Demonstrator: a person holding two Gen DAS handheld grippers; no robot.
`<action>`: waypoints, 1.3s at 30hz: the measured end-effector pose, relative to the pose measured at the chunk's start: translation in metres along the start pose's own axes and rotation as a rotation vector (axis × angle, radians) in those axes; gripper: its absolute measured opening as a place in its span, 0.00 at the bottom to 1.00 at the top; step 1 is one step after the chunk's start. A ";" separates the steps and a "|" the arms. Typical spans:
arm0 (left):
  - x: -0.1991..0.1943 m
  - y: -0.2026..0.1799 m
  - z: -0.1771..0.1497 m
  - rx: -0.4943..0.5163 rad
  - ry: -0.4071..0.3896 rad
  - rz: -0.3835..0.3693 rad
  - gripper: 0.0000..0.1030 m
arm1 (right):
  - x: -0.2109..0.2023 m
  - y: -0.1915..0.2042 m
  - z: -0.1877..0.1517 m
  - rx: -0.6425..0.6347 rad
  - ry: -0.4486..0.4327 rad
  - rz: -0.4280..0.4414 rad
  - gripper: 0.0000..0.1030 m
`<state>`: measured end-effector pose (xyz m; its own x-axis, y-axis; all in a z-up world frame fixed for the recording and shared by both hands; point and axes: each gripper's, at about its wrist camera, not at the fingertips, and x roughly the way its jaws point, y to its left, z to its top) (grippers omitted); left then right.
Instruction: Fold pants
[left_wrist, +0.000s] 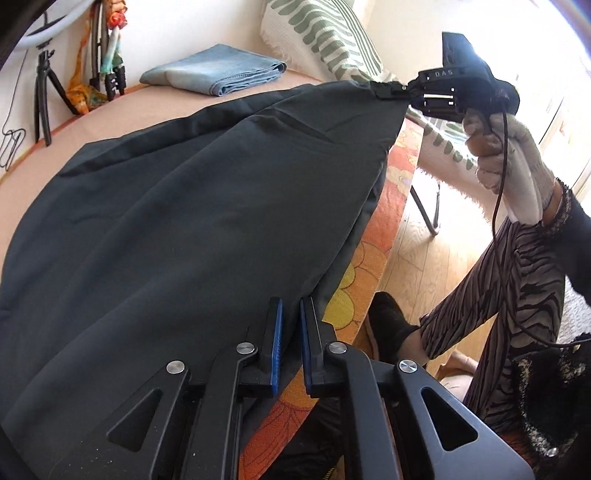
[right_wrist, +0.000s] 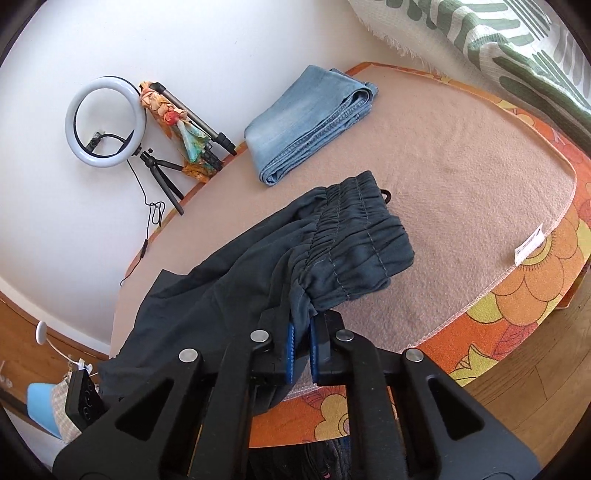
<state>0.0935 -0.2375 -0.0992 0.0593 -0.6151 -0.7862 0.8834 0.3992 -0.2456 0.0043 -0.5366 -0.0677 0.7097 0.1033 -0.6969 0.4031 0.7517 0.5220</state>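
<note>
Dark pants (left_wrist: 192, 206) lie stretched along the pink-covered table (left_wrist: 122, 107). My left gripper (left_wrist: 291, 314) is shut on the near edge of the pants at the leg end. My right gripper (left_wrist: 384, 90), held by a gloved hand, is shut on the far waistband corner and lifts it a little. In the right wrist view the right gripper (right_wrist: 301, 332) pinches the gathered elastic waistband (right_wrist: 354, 243), and the rest of the pants (right_wrist: 207, 288) trails off to the left over the table (right_wrist: 461, 177).
Folded blue jeans (left_wrist: 218, 70) (right_wrist: 314, 118) lie at the far side of the table. A ring light (right_wrist: 105, 122) and tripods stand by the wall. A green-patterned cloth (left_wrist: 328, 37) hangs at the back. The person's leg (left_wrist: 513, 280) stands right of the table edge.
</note>
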 end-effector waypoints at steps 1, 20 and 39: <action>-0.001 -0.001 0.000 -0.005 0.001 -0.023 0.07 | 0.004 -0.002 -0.001 -0.006 0.018 -0.028 0.07; -0.076 0.030 -0.020 -0.215 -0.151 -0.032 0.25 | -0.014 0.073 0.014 -0.306 -0.004 -0.183 0.28; -0.207 0.147 -0.106 -0.532 -0.301 0.376 0.31 | 0.024 0.137 0.037 -0.406 0.051 -0.079 0.42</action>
<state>0.1619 0.0206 -0.0329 0.5089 -0.5007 -0.7002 0.4362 0.8513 -0.2917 0.0984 -0.4551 0.0052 0.6519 0.0593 -0.7560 0.1872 0.9535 0.2362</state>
